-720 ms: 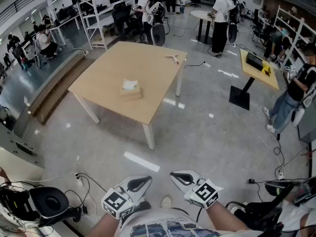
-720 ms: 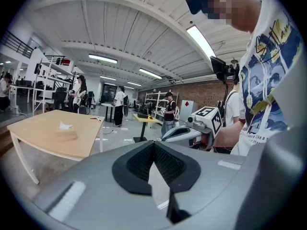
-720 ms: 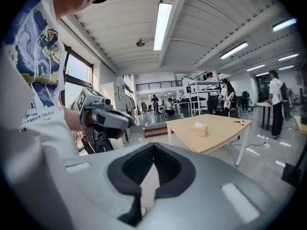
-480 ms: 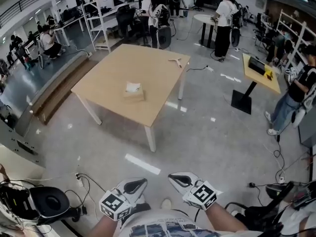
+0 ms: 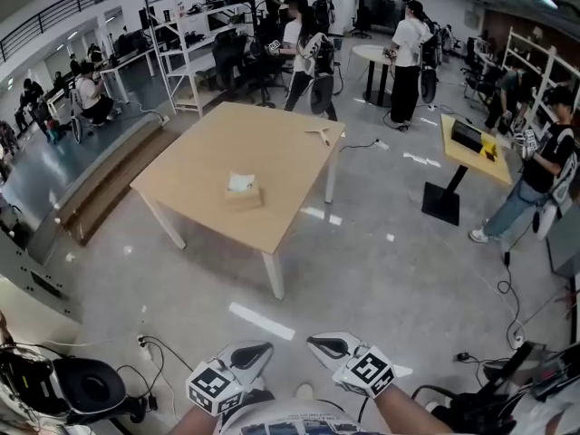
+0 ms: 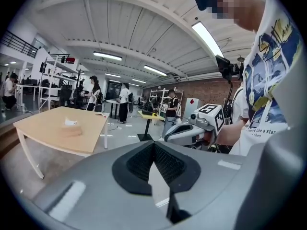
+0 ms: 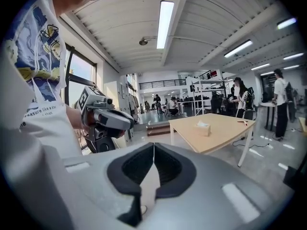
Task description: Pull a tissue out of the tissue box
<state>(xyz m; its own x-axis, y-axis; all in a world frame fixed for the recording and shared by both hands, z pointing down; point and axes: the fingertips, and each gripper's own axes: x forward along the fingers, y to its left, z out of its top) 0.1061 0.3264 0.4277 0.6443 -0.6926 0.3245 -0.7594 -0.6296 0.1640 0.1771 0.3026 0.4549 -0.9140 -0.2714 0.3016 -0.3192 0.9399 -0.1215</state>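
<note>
A tan tissue box point(image 5: 242, 191) with a white tissue sticking out of its top sits on a light wooden table point(image 5: 208, 152) well ahead of me. The box also shows small in the left gripper view point(image 6: 71, 127) and the right gripper view point(image 7: 203, 128). Both grippers hang close to my body at the bottom of the head view, far from the table. My left gripper point(image 5: 256, 352) is shut with nothing between its jaws. My right gripper point(image 5: 324, 343) is shut and empty too. The two point towards each other.
A pale Y-shaped object point(image 5: 319, 134) lies near the table's far corner. Grey polished floor lies between me and the table. Several people stand beyond it by shelving racks point(image 5: 195, 34). A yellow-topped stand point(image 5: 471, 139) is at right; cables and a black helmet point(image 5: 91, 386) lie near my feet.
The head view has shifted a little, so the table sits slightly lower in frame. Both grippers have sunk a little toward the bottom edge. People in the background have walked.
</note>
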